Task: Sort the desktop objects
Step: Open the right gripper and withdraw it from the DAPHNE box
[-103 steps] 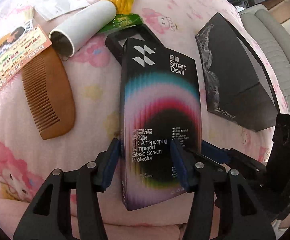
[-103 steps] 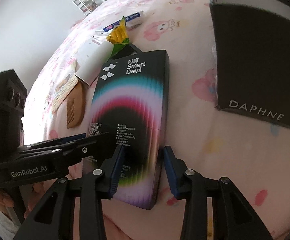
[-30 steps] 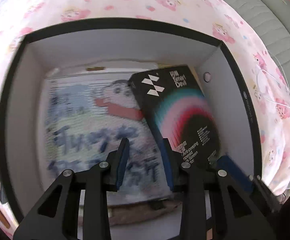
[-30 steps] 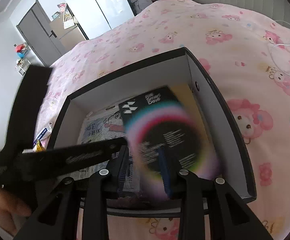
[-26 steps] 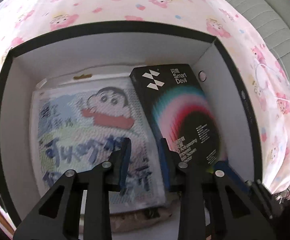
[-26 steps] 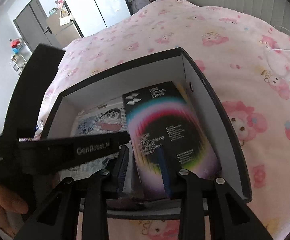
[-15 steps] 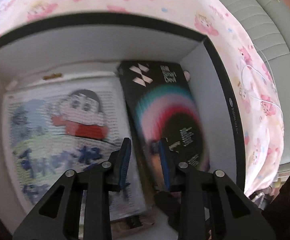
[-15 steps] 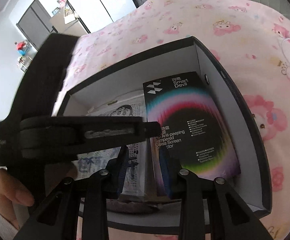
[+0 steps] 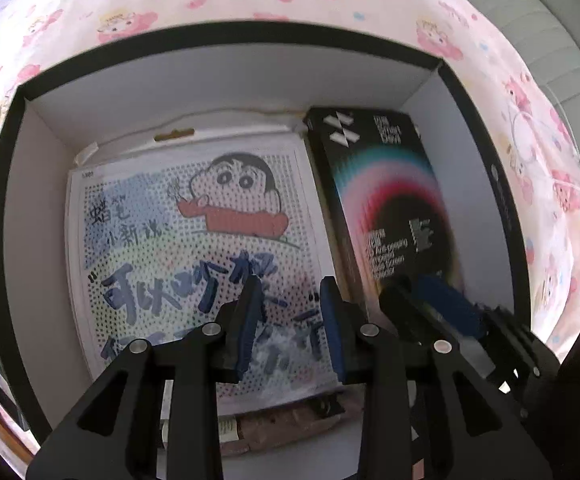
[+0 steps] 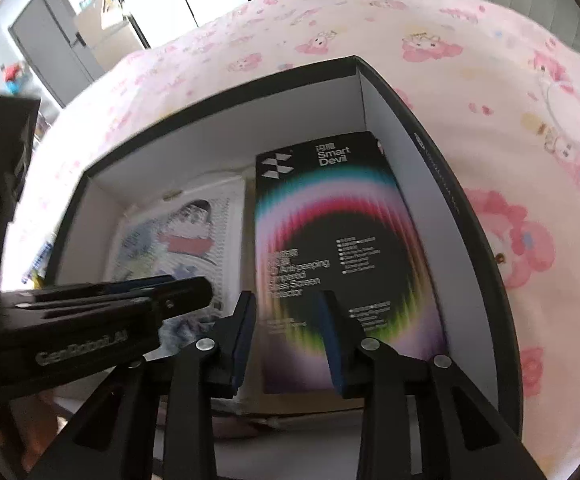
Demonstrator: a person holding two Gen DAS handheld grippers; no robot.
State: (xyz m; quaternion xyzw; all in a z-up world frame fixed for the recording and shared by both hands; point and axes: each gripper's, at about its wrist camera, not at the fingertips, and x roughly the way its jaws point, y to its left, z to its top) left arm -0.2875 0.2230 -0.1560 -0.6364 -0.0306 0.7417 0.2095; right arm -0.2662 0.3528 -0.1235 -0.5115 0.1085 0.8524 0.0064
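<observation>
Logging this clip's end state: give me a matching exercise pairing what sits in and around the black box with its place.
Things:
1. Smart Devil screen protector box
2. cartoon sheet
3. pink patterned bedsheet
4. brown packet

Places:
A. outside, under the black storage box
B. along the box's right wall
C. flat over the left of the box floor
D. peeking out under the sheet's near edge

Pairs: 1-B, 2-C, 3-A, 4-D
</observation>
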